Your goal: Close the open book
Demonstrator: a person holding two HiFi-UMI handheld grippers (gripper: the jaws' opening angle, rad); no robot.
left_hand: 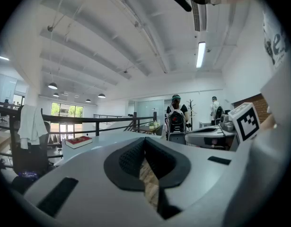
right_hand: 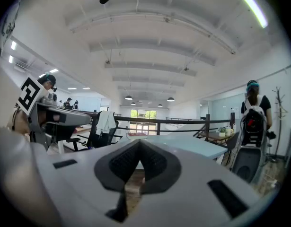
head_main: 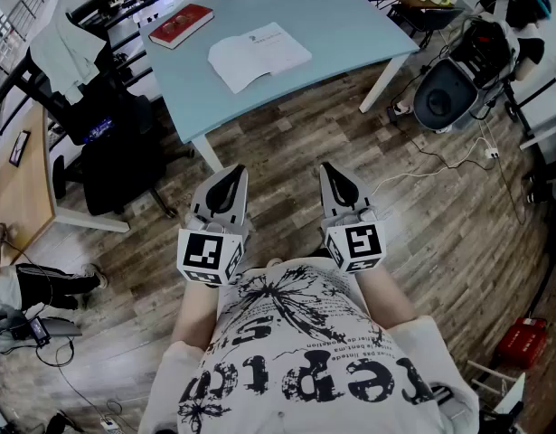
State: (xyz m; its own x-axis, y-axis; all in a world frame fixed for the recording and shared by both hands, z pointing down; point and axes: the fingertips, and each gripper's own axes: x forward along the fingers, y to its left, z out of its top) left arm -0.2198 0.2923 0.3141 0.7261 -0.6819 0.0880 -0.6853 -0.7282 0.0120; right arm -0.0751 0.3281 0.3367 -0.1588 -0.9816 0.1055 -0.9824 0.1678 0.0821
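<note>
The open book (head_main: 259, 54) lies flat with its pages up on the light blue tabletop (head_main: 350, 16), near the edge closest to me. Its long axis runs left to right in the head view, a little slanted, so the right end is farther from me. A closed red book (head_main: 181, 25) lies beyond it on the left, apart from it. My left hand-held gripper (head_main: 230, 172) has its jaws together and nothing is between them. My right hand-held gripper (head_main: 330, 168) has its jaws together too, also empty. Both point toward the tabletop over the wooden floor (head_main: 287, 143), well apart from the open book.
</note>
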